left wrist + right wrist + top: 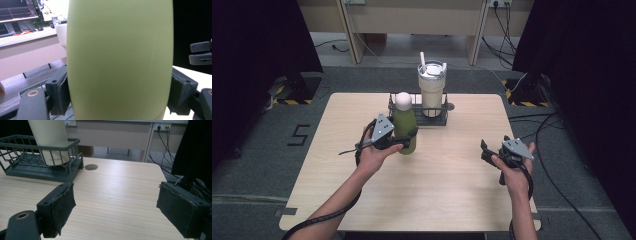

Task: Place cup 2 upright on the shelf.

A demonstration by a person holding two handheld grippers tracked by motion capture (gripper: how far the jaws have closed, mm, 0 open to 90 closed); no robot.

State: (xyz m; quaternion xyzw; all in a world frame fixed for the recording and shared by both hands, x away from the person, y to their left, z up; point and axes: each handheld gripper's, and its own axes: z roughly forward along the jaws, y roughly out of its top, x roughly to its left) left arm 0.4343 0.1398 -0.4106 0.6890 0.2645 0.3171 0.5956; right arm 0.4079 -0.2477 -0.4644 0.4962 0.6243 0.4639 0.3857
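The green bottle [404,129] with its pale round cap stands upright near the middle of the wooden surface [447,185], just in front of the dark wire basket [393,102]. Whether its base rests on the wood or hangs just above it, I cannot tell. The left tongs [406,138] are clenched on its lower body, one black pad on each side; in the left gripper view the bottle's green wall [120,60] is pressed between both pads. The person's left hand [374,152] comes in from the near edge, a cable trailing back along the forearm.

Just behind the bottle, the wire basket sits toward the far edge of the surface and holds a cream tumbler [432,90] with a clear lid and a white straw, upright in its right half. The left half of the basket, right behind the bottle, holds nothing. A small round hole [91,166] in the wood lies just beside the basket's right end.

Well apart, over the right side of the surface, the right tongs [486,150] are held in the person's right hand [514,172], released: in the right gripper view the two black pads [61,207] stand wide with bare wood between them.
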